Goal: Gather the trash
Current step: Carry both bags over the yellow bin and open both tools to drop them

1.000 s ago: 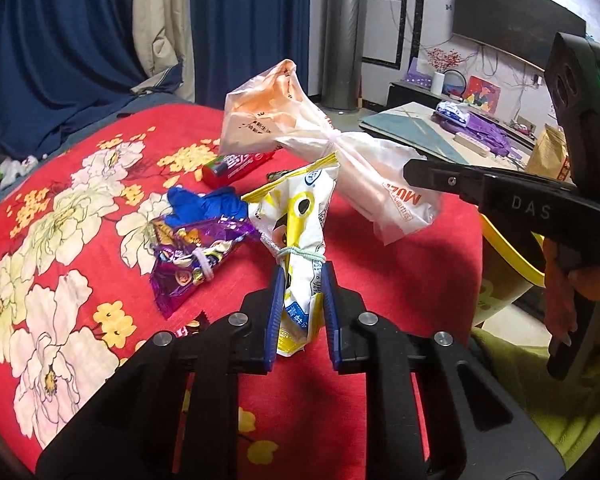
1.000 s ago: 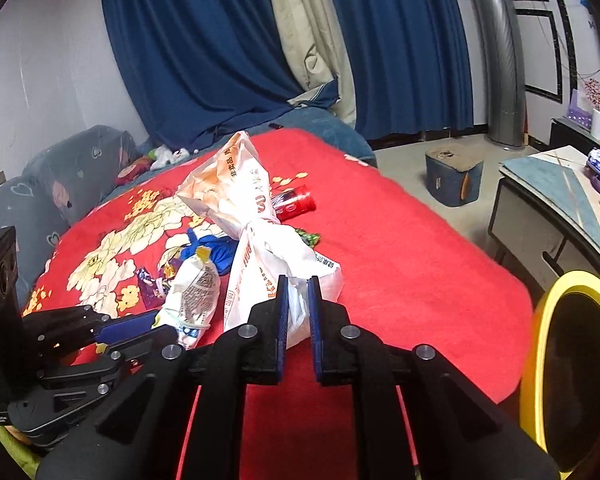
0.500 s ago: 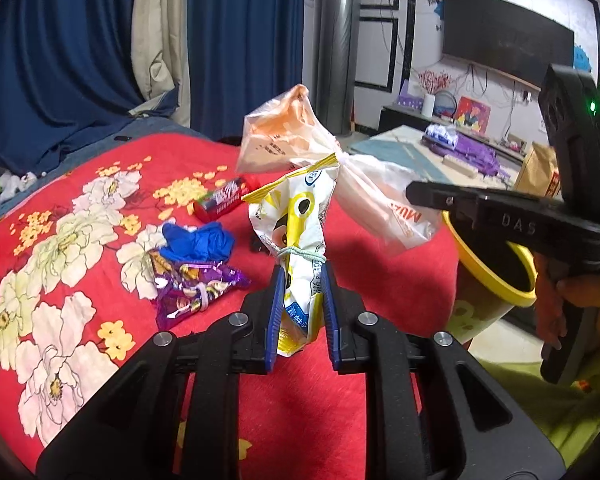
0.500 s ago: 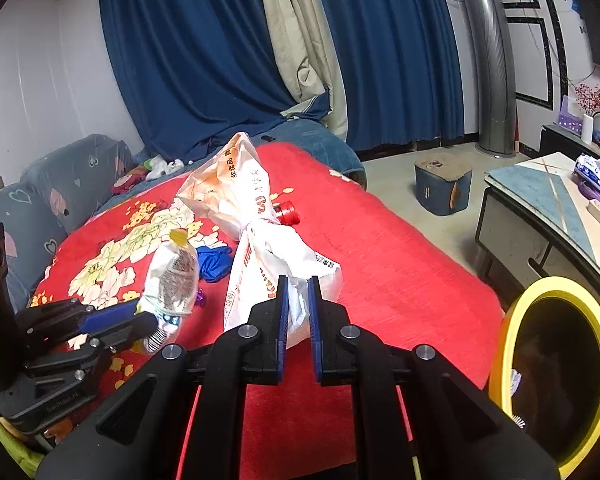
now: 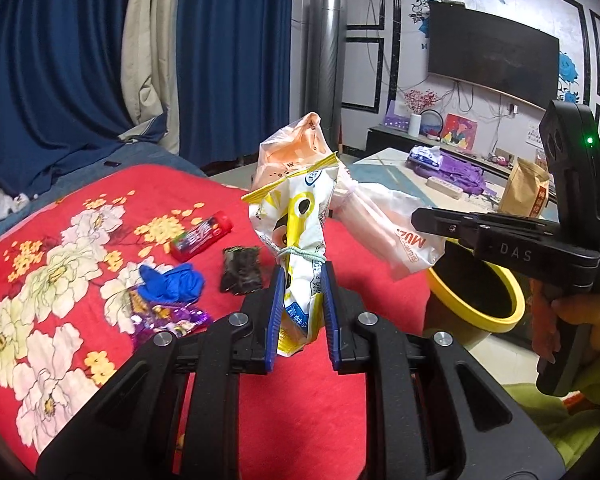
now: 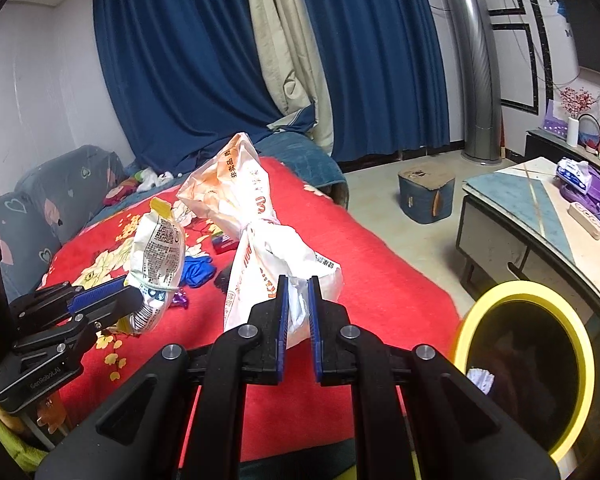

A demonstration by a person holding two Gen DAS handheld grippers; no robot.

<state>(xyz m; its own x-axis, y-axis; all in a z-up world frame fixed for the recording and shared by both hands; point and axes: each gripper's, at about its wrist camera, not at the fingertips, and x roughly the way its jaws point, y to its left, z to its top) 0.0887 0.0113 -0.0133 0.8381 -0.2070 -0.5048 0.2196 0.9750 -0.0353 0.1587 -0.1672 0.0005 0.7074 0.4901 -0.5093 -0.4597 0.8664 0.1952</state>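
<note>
The left gripper [image 5: 302,312] is clamped on the lower end of a yellow-and-white snack bag [image 5: 298,232], which is tied at the waist with a pale elastic band and held upright above the red floral blanket [image 5: 60,280]. Its bottom edge is hidden between the blue finger pads [image 5: 275,316].

The right gripper [image 6: 298,320] is closed on a knotted white-and-orange plastic bag [image 6: 256,224], also held clear of the blanket. The clamped corner is concealed by the jaws, and the printed lettering is only partly legible.

The yellow-rimmed trash bin [image 6: 524,364] stands on the floor beside the blanket edge; its dark interior shows one small white scrap, other contents indistinct. In the left wrist view the right gripper covers part of the rim.

Remaining on the blanket: a red wrapper [image 5: 202,236], a dark wrapper [image 5: 240,268], a crumpled blue glove [image 5: 172,284] and a purple wrapper [image 5: 172,316], the last partly cut off by the left gripper body.
</note>
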